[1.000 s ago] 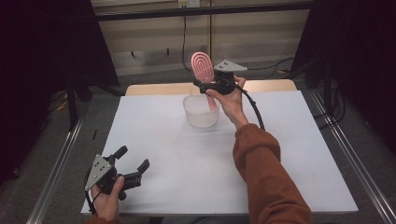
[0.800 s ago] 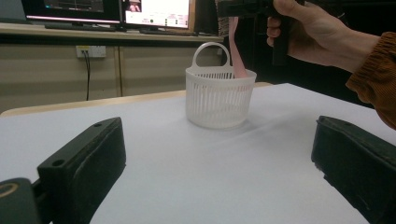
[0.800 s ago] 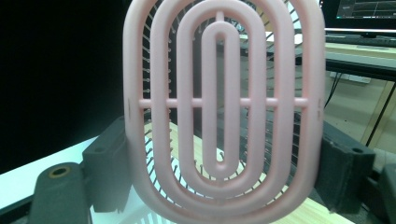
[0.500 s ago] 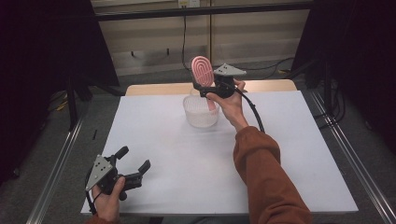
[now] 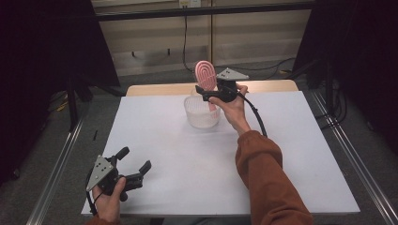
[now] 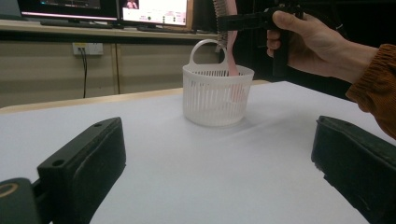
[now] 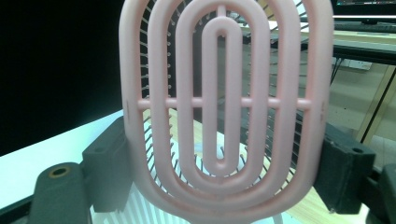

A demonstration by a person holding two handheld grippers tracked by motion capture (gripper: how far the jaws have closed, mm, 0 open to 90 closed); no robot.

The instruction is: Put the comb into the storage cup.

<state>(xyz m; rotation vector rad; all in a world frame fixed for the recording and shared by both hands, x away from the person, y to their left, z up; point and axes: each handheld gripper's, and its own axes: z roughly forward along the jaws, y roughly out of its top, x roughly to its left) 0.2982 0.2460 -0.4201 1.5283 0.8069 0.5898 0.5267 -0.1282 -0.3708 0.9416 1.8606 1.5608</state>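
Rust-orange ribbed sleeve; black claws (grey three-cornered plates), black cables.

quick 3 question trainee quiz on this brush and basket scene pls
1. True or false: the pink hairbrush lies flat on the table.
2. What does the brush handle dip into: A) the white basket B) a mug C) a drawer?
3. Which gripper is open with nothing between its jaws?

Key:
1. False. The right gripper holds it upright.
2. A.
3. The left gripper, near the table's front edge.
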